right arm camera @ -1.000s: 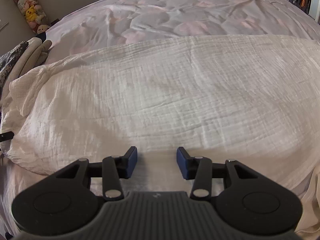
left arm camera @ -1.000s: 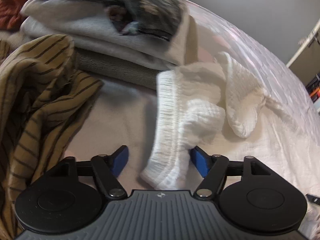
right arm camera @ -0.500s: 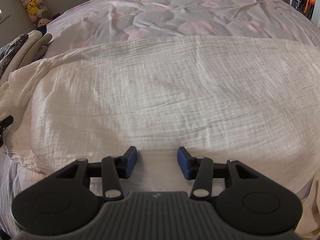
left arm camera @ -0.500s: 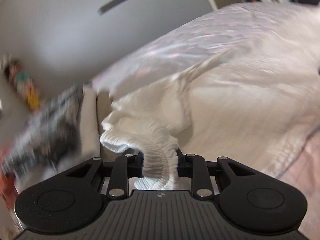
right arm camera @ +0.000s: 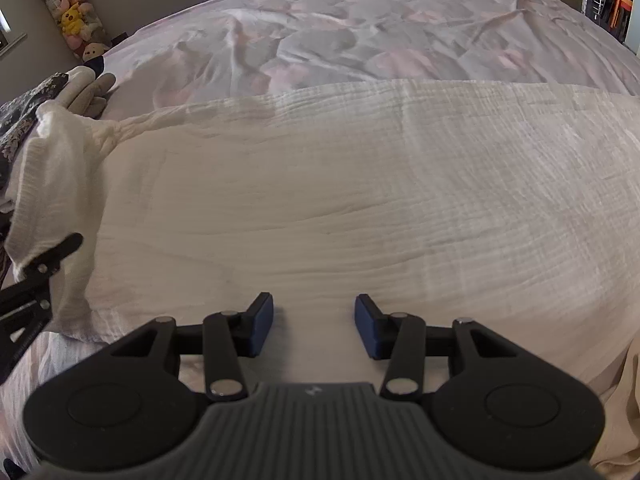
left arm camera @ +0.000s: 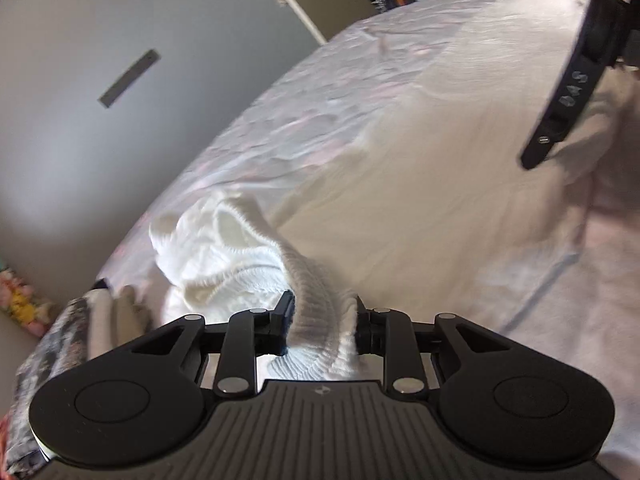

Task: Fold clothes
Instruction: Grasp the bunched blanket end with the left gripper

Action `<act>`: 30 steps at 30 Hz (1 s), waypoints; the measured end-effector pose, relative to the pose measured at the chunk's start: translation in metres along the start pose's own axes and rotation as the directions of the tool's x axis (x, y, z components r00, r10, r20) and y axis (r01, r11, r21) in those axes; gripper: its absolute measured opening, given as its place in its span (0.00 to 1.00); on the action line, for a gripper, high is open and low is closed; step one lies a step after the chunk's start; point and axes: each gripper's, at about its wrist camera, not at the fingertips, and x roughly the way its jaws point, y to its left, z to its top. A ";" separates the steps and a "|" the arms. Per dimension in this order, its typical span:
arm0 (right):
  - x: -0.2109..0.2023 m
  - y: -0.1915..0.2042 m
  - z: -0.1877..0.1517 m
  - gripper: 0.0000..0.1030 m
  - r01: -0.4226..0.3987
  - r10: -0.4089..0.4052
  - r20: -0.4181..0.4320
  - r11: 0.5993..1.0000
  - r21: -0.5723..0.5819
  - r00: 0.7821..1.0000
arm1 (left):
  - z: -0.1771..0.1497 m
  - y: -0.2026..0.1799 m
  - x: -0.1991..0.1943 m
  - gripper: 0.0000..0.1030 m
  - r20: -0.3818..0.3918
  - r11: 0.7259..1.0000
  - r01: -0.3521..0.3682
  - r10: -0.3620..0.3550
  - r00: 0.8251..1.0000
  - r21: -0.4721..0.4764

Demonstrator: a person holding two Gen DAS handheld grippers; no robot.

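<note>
A white crinkled garment (right arm camera: 360,208) lies spread flat across the bed. My left gripper (left arm camera: 322,326) is shut on its ribbed elastic waistband (left arm camera: 316,312) and holds that end lifted, bunched above the cloth. The lifted end shows at the left of the right wrist view (right arm camera: 52,176), with the left gripper's finger (right arm camera: 44,258) below it. My right gripper (right arm camera: 314,326) is open and empty, low over the garment's near edge. Its black body (left arm camera: 572,80) shows at the upper right of the left wrist view.
The bed has a pale pink and grey patterned cover (right arm camera: 360,32). A pile of folded clothes (left arm camera: 80,332) lies at the left, also in the right wrist view (right arm camera: 48,96). Plush toys (right arm camera: 72,12) hang on the far wall. A grey wall (left arm camera: 100,60) stands behind the bed.
My left gripper closed on the waistband, lifted it and swung to the right, away from the clothes pile. The right gripper stayed open and hardly moved.
</note>
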 end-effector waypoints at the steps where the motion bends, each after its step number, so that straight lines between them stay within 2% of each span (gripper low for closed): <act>1: -0.001 0.000 0.000 0.47 -0.003 0.003 0.002 1.000 0.000 1.000 | 0.001 -0.003 0.002 0.26 -0.011 0.999 0.039 -0.040 0.999 -0.010; 4: -0.003 0.001 0.000 0.47 -0.011 0.011 0.009 1.000 0.003 1.000 | -0.003 -0.004 0.010 0.32 -0.043 0.986 0.151 -0.154 0.987 -0.072; 7: -0.003 -0.002 0.001 0.47 -0.023 0.023 0.012 1.000 0.020 1.000 | -0.008 0.010 0.004 0.49 -0.028 0.968 0.184 -0.191 0.981 -0.172; 11: -0.003 -0.008 0.002 0.47 -0.047 0.047 0.013 0.998 0.053 0.999 | -0.006 0.040 -0.019 0.55 0.036 0.902 0.244 -0.247 0.968 -0.356; 13: -0.004 -0.009 0.001 0.47 -0.060 0.059 0.018 0.996 0.062 0.998 | -0.003 0.054 -0.028 0.55 0.066 0.872 0.239 -0.234 0.970 -0.427; 15: -0.007 -0.008 0.001 0.47 -0.062 0.060 0.035 0.996 0.060 0.998 | 0.001 0.069 -0.031 0.56 0.085 0.831 0.224 -0.211 0.974 -0.509; 18: -0.012 -0.005 0.002 0.47 -0.061 0.058 0.065 0.997 0.050 0.996 | 0.009 0.089 -0.011 0.55 0.023 0.764 0.154 -0.179 0.984 -0.626; 22: -0.011 -0.004 0.002 0.47 -0.070 0.067 0.079 0.997 0.043 0.995 | 0.015 0.098 0.019 0.55 0.000 0.655 0.138 -0.207 0.978 -0.743; 24: -0.010 -0.005 0.002 0.47 -0.076 0.073 0.082 0.996 0.041 0.994 | 0.018 0.097 0.031 0.50 -0.036 0.622 0.093 -0.192 0.981 -0.777; 27: -0.005 -0.009 0.002 0.47 -0.098 0.093 0.079 0.993 0.065 0.993 | 0.016 0.096 0.045 0.27 -0.094 0.585 0.031 -0.183 0.979 -0.810; 28: -0.003 -0.010 0.002 0.47 -0.102 0.097 0.077 0.992 0.071 0.992 | 0.014 0.096 0.047 0.21 -0.105 0.577 0.021 -0.183 0.978 -0.816; 30: -0.001 -0.012 0.004 0.47 -0.114 0.108 0.073 0.990 0.082 0.991 | 0.008 0.099 0.044 0.17 -0.091 0.564 0.031 -0.188 0.978 -0.825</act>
